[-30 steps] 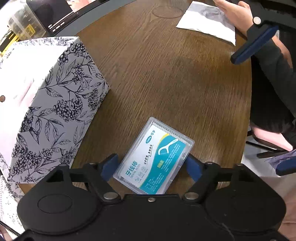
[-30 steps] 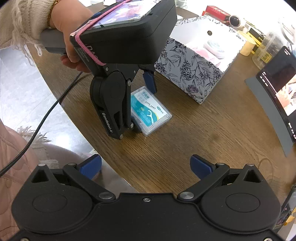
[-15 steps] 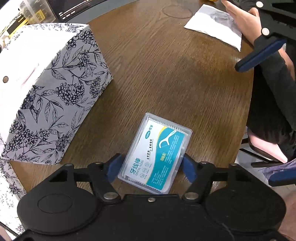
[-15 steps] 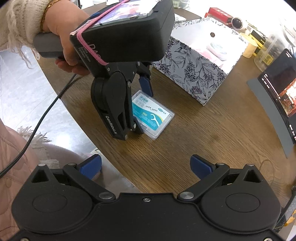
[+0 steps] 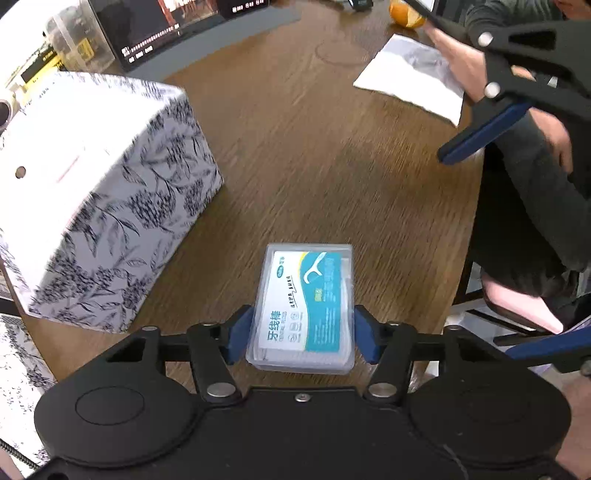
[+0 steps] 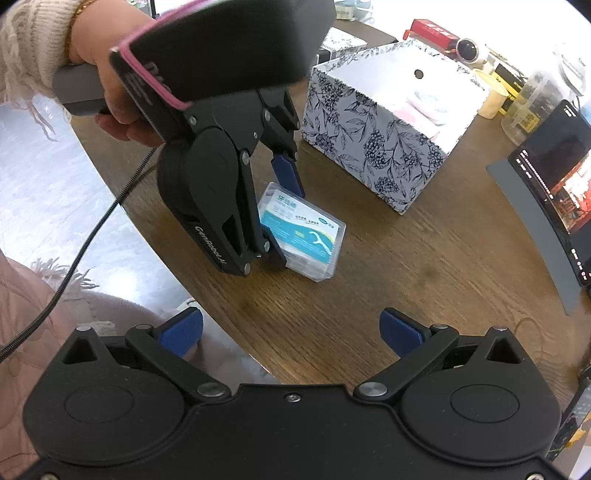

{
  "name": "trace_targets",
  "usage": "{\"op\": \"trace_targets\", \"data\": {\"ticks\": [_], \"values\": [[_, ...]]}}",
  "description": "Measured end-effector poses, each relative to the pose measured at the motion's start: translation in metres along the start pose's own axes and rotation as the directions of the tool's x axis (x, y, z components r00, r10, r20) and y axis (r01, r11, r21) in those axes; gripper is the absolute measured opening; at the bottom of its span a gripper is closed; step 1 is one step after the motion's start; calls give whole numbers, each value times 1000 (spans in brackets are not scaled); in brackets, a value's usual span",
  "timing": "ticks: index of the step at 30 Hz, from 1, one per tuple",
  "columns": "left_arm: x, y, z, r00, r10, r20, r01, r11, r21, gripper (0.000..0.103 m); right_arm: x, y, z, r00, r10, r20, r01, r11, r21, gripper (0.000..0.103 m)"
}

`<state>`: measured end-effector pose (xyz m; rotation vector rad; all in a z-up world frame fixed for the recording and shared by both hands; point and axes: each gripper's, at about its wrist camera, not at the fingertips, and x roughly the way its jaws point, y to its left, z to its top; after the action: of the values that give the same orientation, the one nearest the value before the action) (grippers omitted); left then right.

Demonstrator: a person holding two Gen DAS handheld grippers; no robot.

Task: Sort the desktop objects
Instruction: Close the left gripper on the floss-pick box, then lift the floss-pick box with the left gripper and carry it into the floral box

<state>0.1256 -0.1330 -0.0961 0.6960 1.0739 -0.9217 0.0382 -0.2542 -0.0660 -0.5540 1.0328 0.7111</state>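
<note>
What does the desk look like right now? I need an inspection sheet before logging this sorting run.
Surface: round wooden table, bare in the middle.
Job's things: floss pick box, one end tilted up off the wood; floral storage box open, items inside.
Clutter: white paper, orange, jars.
Grippers: left gripper shut on the floss pick box; right gripper open, empty.
Cables: black cord trailing from the left gripper.
Surroundings: monitor; a second person's hand on the paper.
</note>
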Motion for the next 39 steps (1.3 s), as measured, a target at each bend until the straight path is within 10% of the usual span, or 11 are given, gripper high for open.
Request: {"op": "trace_targets", "data": {"ticks": [39], "values": [[29,6,1,997,15,-70,-16,1000,-11,56,5,-6,9,1000,9,1,-9,998,55,103]]}}
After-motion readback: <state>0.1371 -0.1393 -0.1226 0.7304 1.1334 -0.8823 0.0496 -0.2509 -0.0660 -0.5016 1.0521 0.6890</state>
